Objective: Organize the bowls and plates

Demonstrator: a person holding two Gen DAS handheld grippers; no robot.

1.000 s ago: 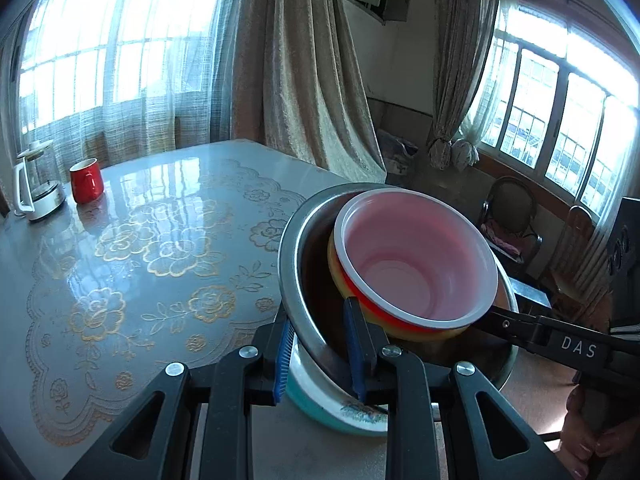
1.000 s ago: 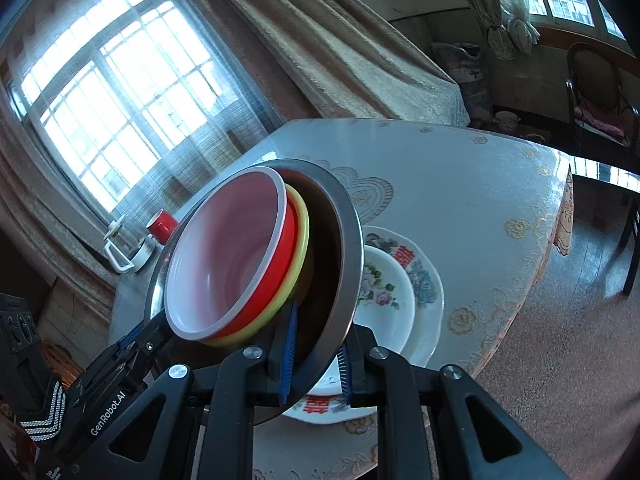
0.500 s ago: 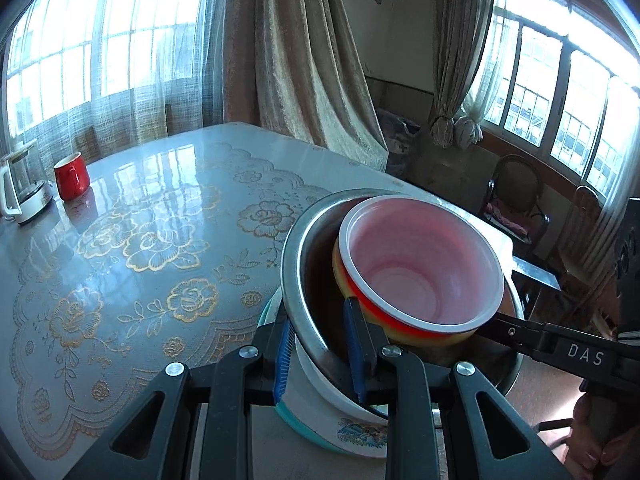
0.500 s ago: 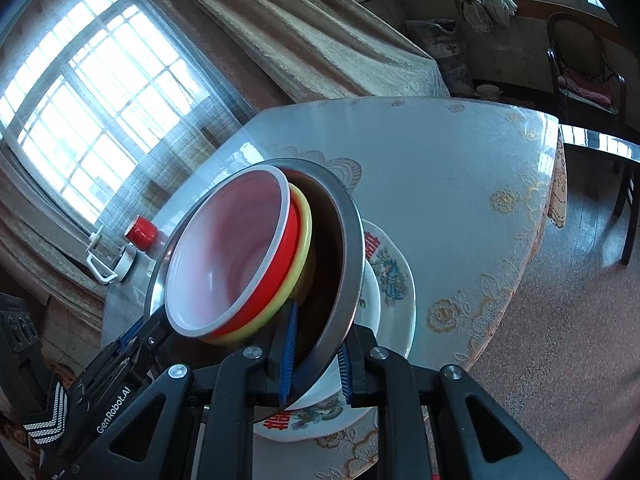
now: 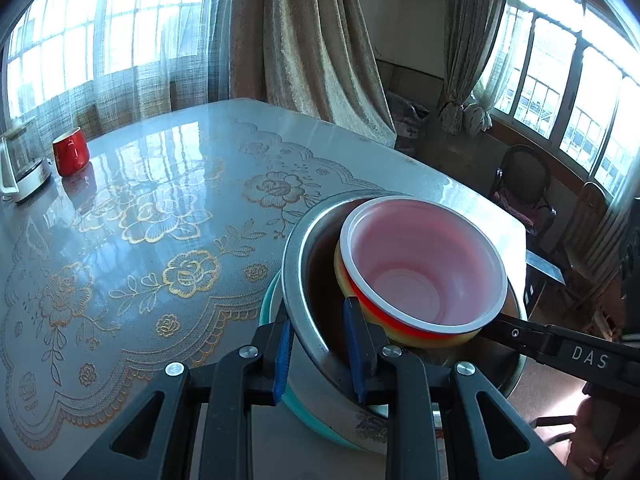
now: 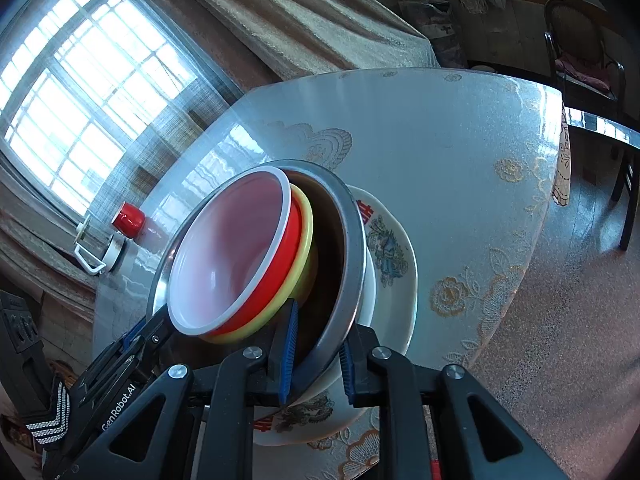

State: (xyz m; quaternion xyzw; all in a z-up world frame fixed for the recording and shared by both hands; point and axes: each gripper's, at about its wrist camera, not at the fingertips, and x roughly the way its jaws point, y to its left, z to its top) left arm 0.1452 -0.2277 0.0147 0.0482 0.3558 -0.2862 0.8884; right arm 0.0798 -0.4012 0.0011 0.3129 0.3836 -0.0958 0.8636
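Observation:
A steel bowl [image 5: 304,292] [image 6: 348,256] holds a yellow bowl [image 6: 306,236] with a red, white-lined bowl [image 5: 424,272] [image 6: 236,256] nested in it. My left gripper [image 5: 318,344] is shut on the steel bowl's near rim. My right gripper [image 6: 316,356] is shut on the opposite rim. The bowl stack sits low over stacked patterned plates [image 6: 394,256], whose teal-edged rim [image 5: 320,424] shows under the steel bowl. I cannot tell whether the steel bowl touches the plates.
The glass-topped table [image 5: 160,216] with a floral lace cloth has a red mug [image 5: 71,151] [image 6: 129,219] and a glass kettle [image 5: 18,168] at its far side. Chairs [image 5: 524,184] stand by the right windows. The table's edge [image 6: 520,264] is close to the plates.
Both grippers have carried the bowl stack down and closer over the plates; the plates are now mostly hidden under the steel bowl. The grips are unchanged.

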